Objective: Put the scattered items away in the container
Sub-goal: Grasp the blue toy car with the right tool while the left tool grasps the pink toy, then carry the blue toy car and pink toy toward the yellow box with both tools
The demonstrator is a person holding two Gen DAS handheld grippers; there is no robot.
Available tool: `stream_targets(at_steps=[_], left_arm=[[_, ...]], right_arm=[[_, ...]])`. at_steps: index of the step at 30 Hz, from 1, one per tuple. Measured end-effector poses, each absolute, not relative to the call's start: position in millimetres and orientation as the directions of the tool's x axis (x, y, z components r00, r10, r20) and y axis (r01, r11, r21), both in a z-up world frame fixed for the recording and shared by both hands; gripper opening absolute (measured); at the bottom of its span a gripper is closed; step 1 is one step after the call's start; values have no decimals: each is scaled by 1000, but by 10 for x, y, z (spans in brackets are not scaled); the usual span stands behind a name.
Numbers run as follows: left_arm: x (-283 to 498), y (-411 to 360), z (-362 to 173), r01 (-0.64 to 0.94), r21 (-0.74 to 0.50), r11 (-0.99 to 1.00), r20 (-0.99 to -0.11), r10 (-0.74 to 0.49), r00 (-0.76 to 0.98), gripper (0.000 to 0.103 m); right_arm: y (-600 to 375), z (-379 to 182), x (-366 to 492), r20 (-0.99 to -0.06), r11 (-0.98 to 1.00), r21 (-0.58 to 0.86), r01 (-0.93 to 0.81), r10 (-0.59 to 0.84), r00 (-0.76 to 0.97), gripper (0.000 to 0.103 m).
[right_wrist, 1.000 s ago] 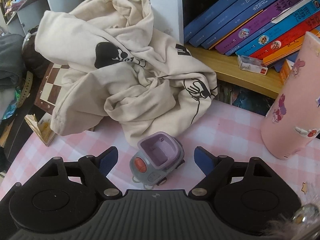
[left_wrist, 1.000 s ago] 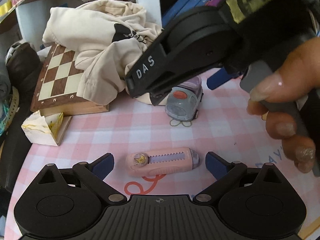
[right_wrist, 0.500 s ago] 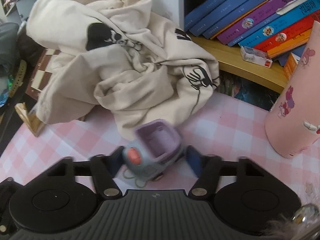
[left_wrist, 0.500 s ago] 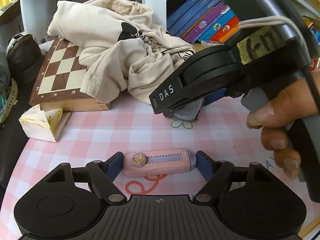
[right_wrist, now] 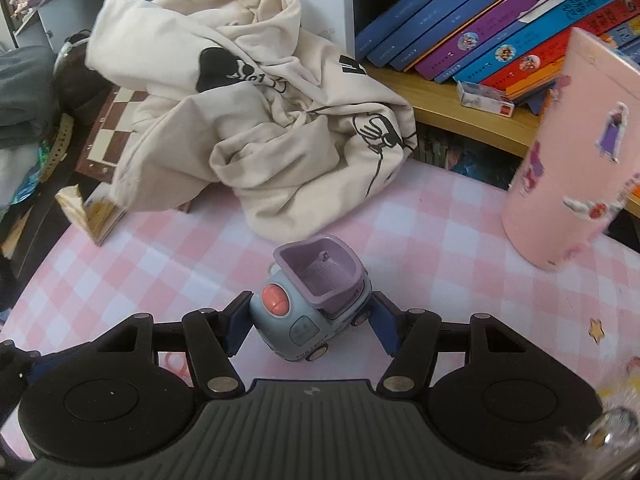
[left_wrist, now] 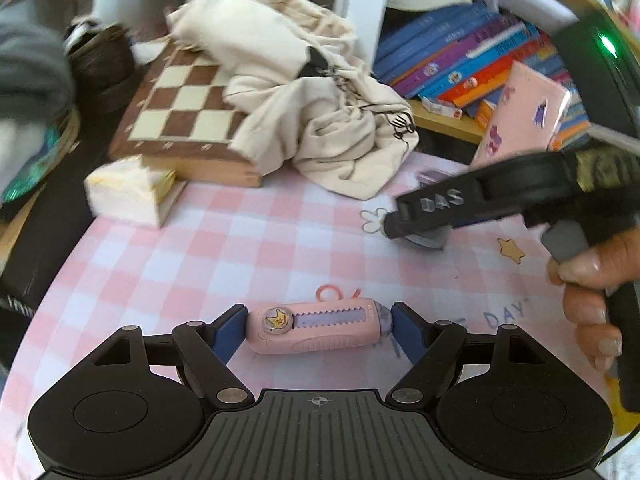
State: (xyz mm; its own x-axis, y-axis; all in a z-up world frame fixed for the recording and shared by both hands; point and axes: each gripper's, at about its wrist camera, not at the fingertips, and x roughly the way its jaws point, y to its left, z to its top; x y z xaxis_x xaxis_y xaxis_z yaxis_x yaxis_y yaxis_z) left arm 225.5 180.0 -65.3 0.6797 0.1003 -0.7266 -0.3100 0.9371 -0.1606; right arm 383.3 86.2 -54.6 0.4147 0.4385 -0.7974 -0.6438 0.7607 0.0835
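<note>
Pink utility knife point(left_wrist: 316, 330) pinched endwise in left gripper point(left_wrist: 318, 328) fingers, right gripper point(right_wrist: 308, 320) fingers clamped on toy truck point(right_wrist: 314, 296), checked worktop point(right_wrist: 160, 248)

Toy truck point(right_wrist: 310, 300) between hand-held gripper point(right_wrist: 310, 326) pads

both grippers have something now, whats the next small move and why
Probably lift the right gripper and carry the toy truck to the pink container: its jaws are shut on the truck, and the container stands open just to its right.
</note>
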Motion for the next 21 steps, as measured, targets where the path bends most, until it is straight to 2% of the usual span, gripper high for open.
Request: stream_targets(at_steps=[9,21], left_arm=[[1732,1882,-318,-309,-226,924,-671,82,737,79],[1139,1771,-135,-251,-267,931,-662,12,749,79]], right_arm=[[519,-423,3213,-802,746,51,-663,427,418,60],[67,-273,2383,-798,723,77,-687,458,392,60]])
